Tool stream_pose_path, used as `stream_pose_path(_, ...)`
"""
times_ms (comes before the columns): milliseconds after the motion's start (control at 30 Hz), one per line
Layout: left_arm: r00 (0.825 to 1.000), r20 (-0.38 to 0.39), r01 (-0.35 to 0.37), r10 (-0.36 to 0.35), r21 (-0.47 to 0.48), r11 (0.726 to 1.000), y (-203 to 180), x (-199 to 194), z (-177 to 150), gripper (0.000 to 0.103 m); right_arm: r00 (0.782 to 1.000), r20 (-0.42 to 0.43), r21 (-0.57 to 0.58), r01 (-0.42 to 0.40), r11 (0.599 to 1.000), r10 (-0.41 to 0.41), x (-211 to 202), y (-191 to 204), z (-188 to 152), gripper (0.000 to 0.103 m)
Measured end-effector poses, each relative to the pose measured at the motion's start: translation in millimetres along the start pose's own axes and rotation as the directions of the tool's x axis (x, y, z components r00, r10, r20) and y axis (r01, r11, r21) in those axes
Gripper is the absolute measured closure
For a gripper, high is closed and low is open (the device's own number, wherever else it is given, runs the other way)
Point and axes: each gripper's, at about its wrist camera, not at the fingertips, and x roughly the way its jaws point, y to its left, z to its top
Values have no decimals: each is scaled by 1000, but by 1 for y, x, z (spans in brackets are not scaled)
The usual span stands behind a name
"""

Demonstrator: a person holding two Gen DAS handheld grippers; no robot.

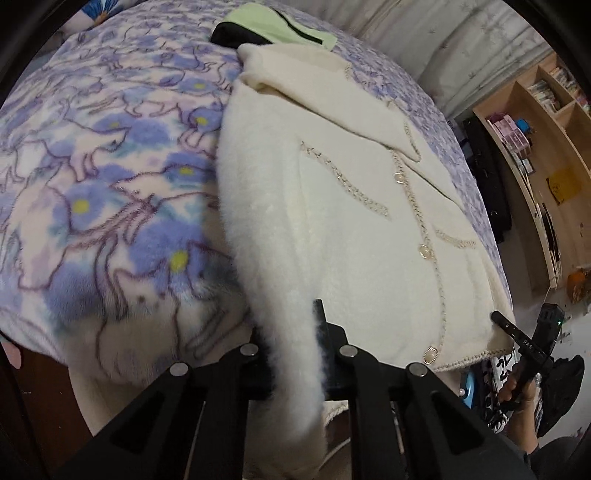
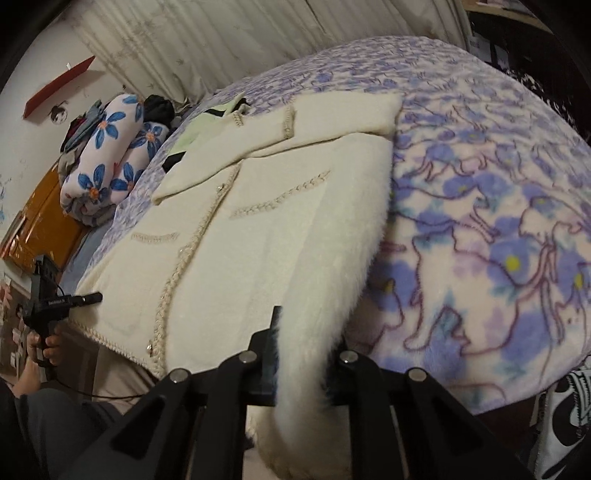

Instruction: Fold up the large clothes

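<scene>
A cream fluffy jacket (image 1: 351, 221) with braided trim and pearl buttons lies front up on the bed. My left gripper (image 1: 295, 332) is shut on the fluffy sleeve along the jacket's left side, near the hem; one black finger (image 1: 319, 321) shows beside the fabric and the other is hidden under it. In the right wrist view the same jacket (image 2: 258, 240) fills the middle, and my right gripper (image 2: 303, 339) is shut on the fluffy sleeve along its right side. Each view shows the other gripper at the far hem corner: right gripper (image 1: 506, 325), left gripper (image 2: 86, 298).
A purple and blue fleece blanket (image 1: 110, 166) covers the bed. A pale green and black garment (image 1: 273, 22) lies beyond the collar. Wooden shelves (image 1: 535, 147) stand to the right. Rolled floral bedding (image 2: 110, 158), an orange cabinet (image 2: 40, 229) and curtains (image 2: 221, 37) border the bed.
</scene>
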Motion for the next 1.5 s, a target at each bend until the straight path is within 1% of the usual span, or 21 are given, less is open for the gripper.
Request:
stream_pose_path(200, 999, -39, -21, 21, 8, 1000, 1, -19, -21, 95, 998, -64, -42, -11, 999, 9, -14, 11, -23, 91)
stream_pose_path(267, 998, -66, -6, 3, -41, 999, 11, -21, -27, 95, 996, -85, -18, -27, 999, 26, -17, 10, -32, 92)
stream_pose_path(333, 997, -70, 30, -37, -99, 995, 18, -23, -26, 95, 996, -78, 27, -50, 998, 52, -20, 5, -35, 91)
stream_pose_path(433, 995, -61, 67, -76, -146, 987, 19, -24, -12, 95, 992, -18, 113, -120, 986, 123, -27, -3, -24, 91)
stream_pose_path(533, 990, 0, 139, -141, -171, 975, 10, -35, 17, 94, 986, 62, 153, -164, 975, 156, -38, 0, 11, 91)
stream_pose_path(600, 983, 61, 179, -171, -156, 972, 1, -43, 44, 94, 980, 107, 159, -184, 970, 169, -43, 5, 40, 91)
stream_pose_path(733, 971, 167, 191, -171, -114, 975, -23, -46, 121, 94, 969, 170, 206, -210, 956, 177, -37, 8, 123, 91)
stream_pose_path(800, 970, 179, 188, -165, -124, 974, -24, -37, 164, 94, 967, 184, 255, -222, 941, 178, -27, 1, 164, 90)
stream_pose_path(833, 973, 173, 172, -150, -119, 978, -25, -30, 187, 91, 969, 176, 304, -219, 927, 171, -17, -6, 188, 87)
stream_pose_path(900, 978, 162, 152, -128, -148, 977, -23, -14, 232, 73, 970, 163, 405, -233, 884, 181, 3, -25, 224, 75)
stream_pose_path(933, 977, 173, 157, -128, -167, 973, -20, -9, 250, 47, 965, 179, 428, -250, 869, 190, 8, -33, 232, 54)
stream_pose_path(967, 970, 211, 161, -120, -191, 968, -14, -5, 267, 18, 957, 208, 448, -277, 850, 202, 18, -42, 247, 29)
stream_pose_path(1000, 962, 253, 155, -99, -209, 966, -10, -3, 277, 10, 954, 226, 453, -282, 846, 198, 24, -48, 254, 19)
stream_pose_path(1033, 954, 290, 143, -74, -226, 964, -4, -1, 284, 7, 957, 240, 459, -260, 849, 164, 32, -55, 261, 10)
stream_pose_path(1067, 950, 307, 129, -52, -238, 963, 0, 4, 293, 7, 964, 233, 462, -223, 858, 125, 40, -59, 265, 10)
stream_pose_path(1133, 962, 271, 94, -29, -230, 969, 8, 25, 307, 7, 976, 201, 460, -167, 872, 81, 58, -67, 270, 10)
stream_pose_path(1233, 981, 188, -21, 55, -182, 983, 17, 63, 313, 7, 991, 135, 431, -71, 899, 13, 91, -75, 268, 10)
stream_pose_path(1300, 984, 141, -94, 111, -124, 988, 20, 88, 312, 8, 996, 92, 398, -19, 917, -19, 113, -77, 263, 10)
stream_pose_path(1400, 985, 96, -138, 140, -22, 990, 19, 116, 303, 17, 994, 61, 325, 64, 944, -88, 136, -77, 260, 11)
stream_pose_path(1467, 985, 68, -166, 162, 59, 984, 13, 131, 300, 23, 992, 38, 271, 102, 957, -117, 151, -77, 263, 11)
stream_pose_path(1500, 980, 63, -194, 188, 107, 975, 9, 139, 298, 24, 991, 26, 247, 117, 962, -128, 157, -77, 264, 12)
